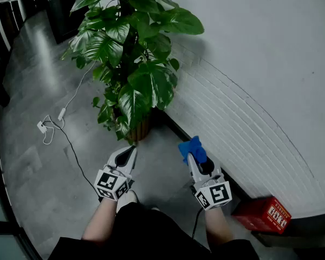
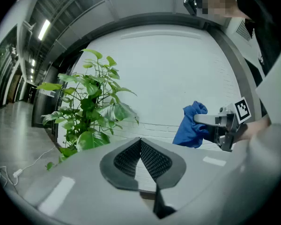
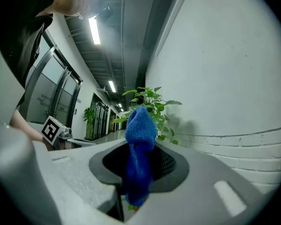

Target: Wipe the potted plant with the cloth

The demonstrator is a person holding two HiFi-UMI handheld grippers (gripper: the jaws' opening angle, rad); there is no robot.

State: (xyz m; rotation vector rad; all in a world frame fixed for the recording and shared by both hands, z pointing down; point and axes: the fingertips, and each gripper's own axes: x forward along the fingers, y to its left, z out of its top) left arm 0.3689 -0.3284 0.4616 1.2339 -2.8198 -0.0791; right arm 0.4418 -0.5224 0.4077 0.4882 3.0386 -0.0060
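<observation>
Here, nubbly blue cloth (image 3: 140,130), glossy leaves (image 1: 151,83)

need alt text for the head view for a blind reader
Seen from above, a person holds two grippers toward a leafy potted plant by a white brick wall. The right gripper clamps a blue cloth; the left gripper is shut and empty. A red box lies on the floor at right.
</observation>
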